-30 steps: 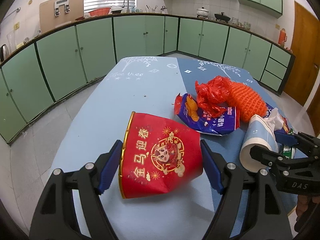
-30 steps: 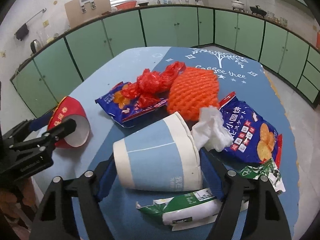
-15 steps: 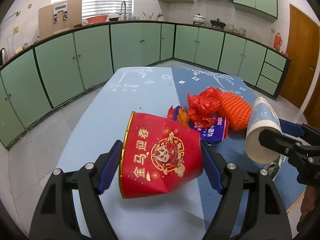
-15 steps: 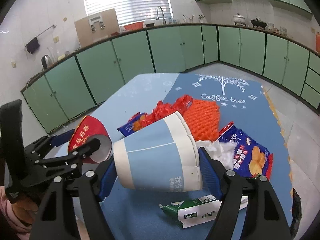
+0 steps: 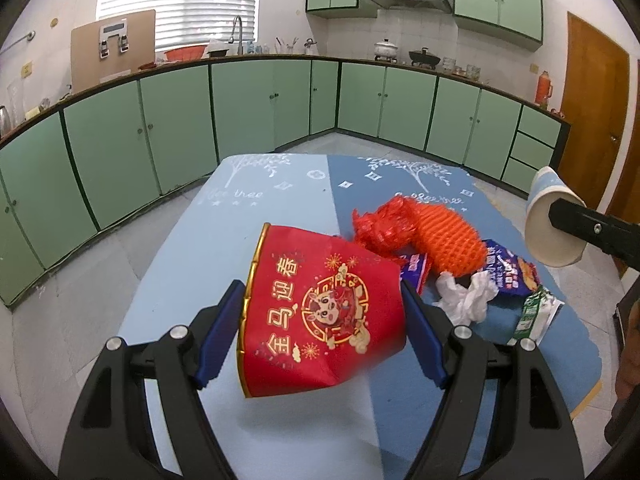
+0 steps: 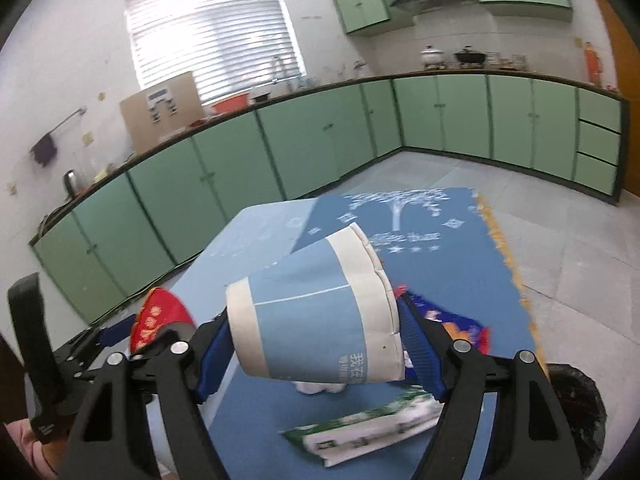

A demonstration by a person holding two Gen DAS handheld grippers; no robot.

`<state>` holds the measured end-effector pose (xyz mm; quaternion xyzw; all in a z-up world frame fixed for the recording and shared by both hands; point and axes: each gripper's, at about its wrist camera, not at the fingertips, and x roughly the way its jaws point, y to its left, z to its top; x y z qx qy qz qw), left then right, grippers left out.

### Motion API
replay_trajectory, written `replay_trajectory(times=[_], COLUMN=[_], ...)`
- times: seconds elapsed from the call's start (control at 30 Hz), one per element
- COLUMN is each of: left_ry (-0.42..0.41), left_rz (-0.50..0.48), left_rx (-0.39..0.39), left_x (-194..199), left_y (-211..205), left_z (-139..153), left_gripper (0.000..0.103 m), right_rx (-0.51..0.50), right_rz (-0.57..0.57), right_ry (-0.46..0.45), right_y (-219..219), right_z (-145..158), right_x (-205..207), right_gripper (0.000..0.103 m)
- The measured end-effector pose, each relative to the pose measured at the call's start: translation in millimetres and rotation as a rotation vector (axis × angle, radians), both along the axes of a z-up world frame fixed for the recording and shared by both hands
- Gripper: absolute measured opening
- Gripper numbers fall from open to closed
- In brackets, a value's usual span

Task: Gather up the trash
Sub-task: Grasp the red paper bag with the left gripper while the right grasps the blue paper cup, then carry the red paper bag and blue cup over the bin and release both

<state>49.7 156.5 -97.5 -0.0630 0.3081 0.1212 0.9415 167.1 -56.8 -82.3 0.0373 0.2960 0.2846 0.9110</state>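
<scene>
My left gripper [image 5: 322,328] is shut on a red paper cup [image 5: 320,312] with gold print, held on its side above the blue table [image 5: 224,232]. My right gripper [image 6: 316,344] is shut on a blue and white paper cup [image 6: 320,320], also sideways and lifted off the table. That blue cup [image 5: 554,220] shows at the right edge of the left wrist view, well above the trash. The red cup [image 6: 156,316] and the left gripper appear low on the left in the right wrist view.
On the table lie an orange foam net [image 5: 448,236], a red plastic bag [image 5: 380,224], a white tissue [image 5: 464,300], blue snack wrappers [image 5: 508,272] and a green and white packet [image 6: 368,428]. Green cabinets ring the room. A dark object [image 6: 576,408] sits past the table's right edge.
Both grippers rose with their cups, the right one more. The blue cup left the table and its tissue stayed behind. The trash pile now sits lower and farther in both views.
</scene>
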Motion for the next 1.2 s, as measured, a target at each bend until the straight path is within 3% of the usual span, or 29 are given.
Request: replay_trajectory(times=[0.3,0.7,0.97,1.2], left_ry=[-0.036,-0.092,-0.096,-0.064], left_rz=[-0.134,-0.411,-0.606,-0.714], left_rx=[-0.017,-0.059,-0.075,-0.072], left_x=[17,53,76,99], left_y=[-45,-155,-244,-305], left_z=[14,29,23,3], left_gripper=[0.074,0.074,0.074,0.074], right_rx=[-0.031,-0.027,-0.032,-0.048], right_rz=[-0.113,-0.333,-0.520,-0.647], right_ry=[0.003,-0.006,0.020,0.070], right_y=[-39,-146,-229,-290], right_z=[-1,4,-9,-32], right_x=[-11,-32,-47,-50], right_gripper=[0.075,0.075,0.075,0.075])
